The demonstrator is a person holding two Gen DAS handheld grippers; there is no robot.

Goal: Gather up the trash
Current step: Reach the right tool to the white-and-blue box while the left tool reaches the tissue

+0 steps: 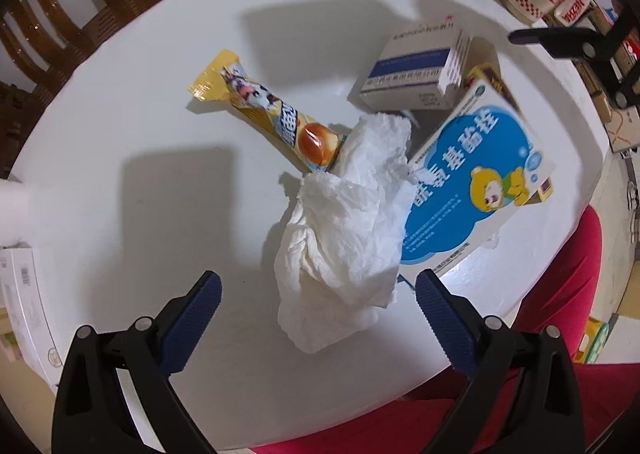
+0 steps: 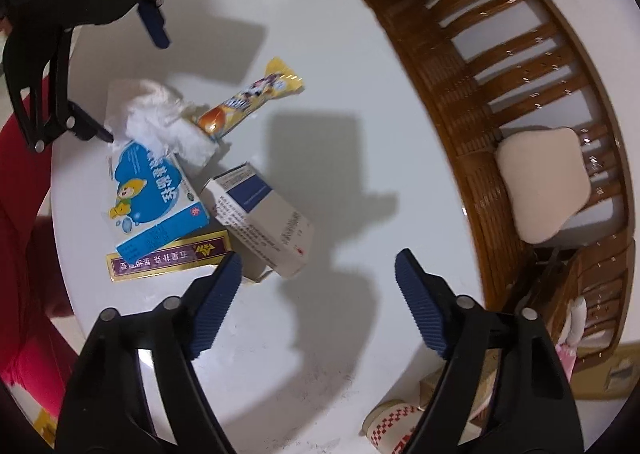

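- Crumpled white tissue (image 1: 344, 230) sits right in front of my left gripper (image 1: 318, 294), lying on the white round table (image 1: 140, 102) near its edge, and I read it as the piece to take first.
- My left jaws are spread wide, nothing in them, and the near end of the tissue lies between the two blue pads.
- The tissue's far end drapes over the tail of the yellow snack wrapper (image 1: 272, 114), and its right side touches the blue cartoon box (image 1: 476, 178).
- So to do this well, I'd bite the fat middle of the wad, not the thin trailing corner, or it may tear or slip out.
- I'd come straight down, keeping my right-hand pad off that blue box's edge, which sits just beside it.
- Lift should be slow: the wrapper could drag along with the tissue.
- Behind the blue box stands a grey-and-blue carton (image 1: 416, 70), and a purple-and-gold box (image 2: 168, 258) peeks out from under the blue one.
- My right gripper (image 2: 318, 282) hovers over the table on the other side of the pile, jaws wide too, holding nothing, its left pad close above the purple-and-gold box.
- I can't see a bin or bag in either view, so where the trash goes I cannot say.
- Wooden chair (image 2: 520, 74) rings the far side of the table, well apart from the pile.
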